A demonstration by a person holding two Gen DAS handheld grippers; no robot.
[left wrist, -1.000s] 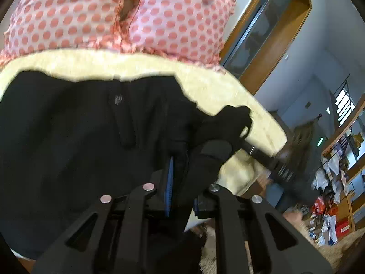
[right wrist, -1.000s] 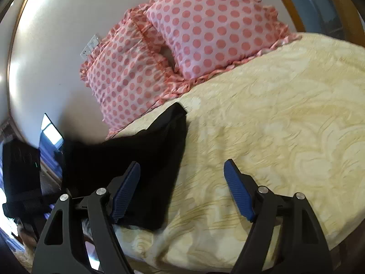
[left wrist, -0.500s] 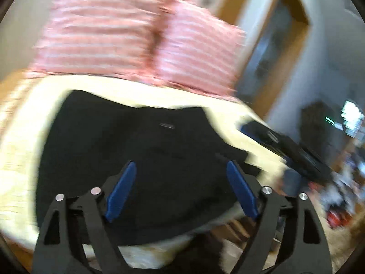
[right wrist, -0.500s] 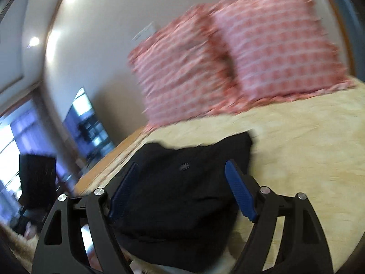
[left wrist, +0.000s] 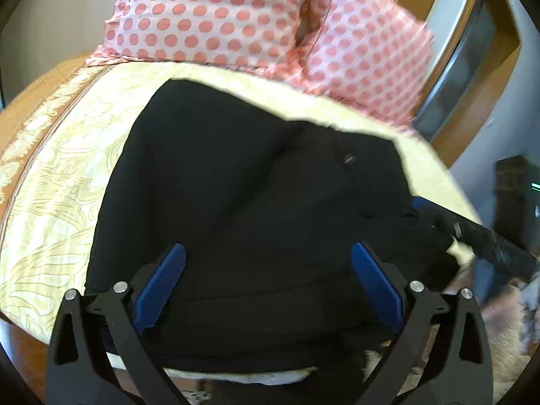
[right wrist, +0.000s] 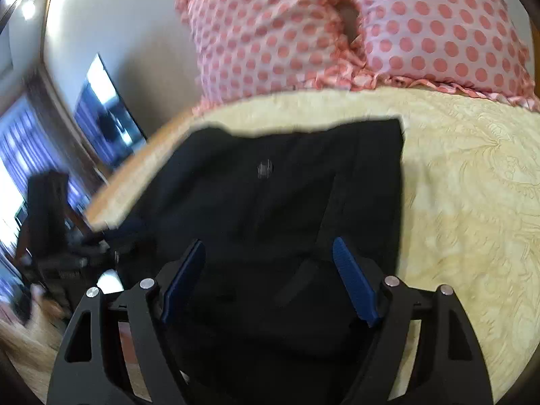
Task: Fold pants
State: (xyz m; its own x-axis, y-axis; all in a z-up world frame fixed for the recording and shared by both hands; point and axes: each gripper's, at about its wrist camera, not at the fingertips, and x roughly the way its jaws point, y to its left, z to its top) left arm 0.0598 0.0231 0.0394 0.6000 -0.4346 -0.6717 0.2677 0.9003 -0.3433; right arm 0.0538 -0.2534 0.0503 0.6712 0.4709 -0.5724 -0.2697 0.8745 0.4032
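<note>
Black pants (left wrist: 243, 195) lie folded into a broad dark shape on the cream patterned bedspread (left wrist: 57, 182), near the bed's front edge. My left gripper (left wrist: 268, 253) hovers above their near part, jaws still opening wide, with nothing between the blue pads (left wrist: 158, 287). In the right wrist view the same pants (right wrist: 287, 195) fill the middle, a small metal button showing on top. My right gripper (right wrist: 268, 249) stands open above them with empty jaws. The other gripper's dark finger (left wrist: 486, 239) shows at the pants' right edge in the left wrist view.
Two pink pillows with red dots (left wrist: 236, 17) (right wrist: 337, 27) lean at the head of the bed. A wooden bed edge (left wrist: 30, 91) runs along the left. A screen (right wrist: 104, 114) and windows are at the left, with a wooden door frame (left wrist: 449, 60) at the right.
My left gripper let go of the bunched black cloth and opened wide. Both grippers swung round, so the pants now lie flat beneath each of them.
</note>
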